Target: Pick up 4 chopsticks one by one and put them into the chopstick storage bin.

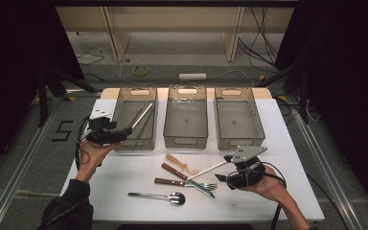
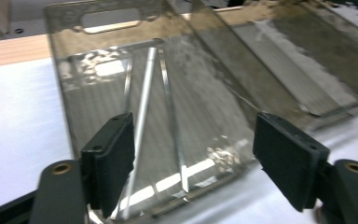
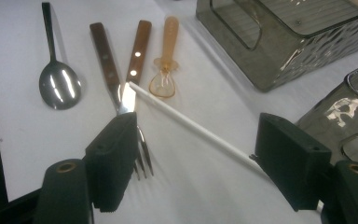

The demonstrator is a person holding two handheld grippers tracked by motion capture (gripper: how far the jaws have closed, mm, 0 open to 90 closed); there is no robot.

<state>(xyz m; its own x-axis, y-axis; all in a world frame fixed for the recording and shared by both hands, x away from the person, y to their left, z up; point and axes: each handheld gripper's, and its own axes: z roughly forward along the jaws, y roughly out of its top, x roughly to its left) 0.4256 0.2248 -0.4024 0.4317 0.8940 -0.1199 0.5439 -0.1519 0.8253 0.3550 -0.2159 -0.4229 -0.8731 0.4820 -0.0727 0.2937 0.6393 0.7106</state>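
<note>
Three clear grey bins stand in a row at the back of the white table. In the left bin (image 1: 135,144) lie thin metal chopsticks (image 1: 142,116), one leaning up on its rim. My left gripper (image 1: 124,130) hovers at that bin's front left corner. Its jaws stand open and empty over the metal chopsticks (image 2: 144,93). My right gripper (image 1: 224,168) is low at the front right, jaws wide apart. A white chopstick (image 3: 191,123) runs from beside its right jaw to the cutlery; nothing presses on it.
A steel spoon (image 1: 165,196), a wood-handled fork (image 1: 172,182), a wood-handled knife (image 1: 175,171) and an amber plastic utensil (image 1: 182,164) lie at the front centre. The middle bin (image 1: 186,140) and the right bin (image 1: 239,140) hold nothing that I can see.
</note>
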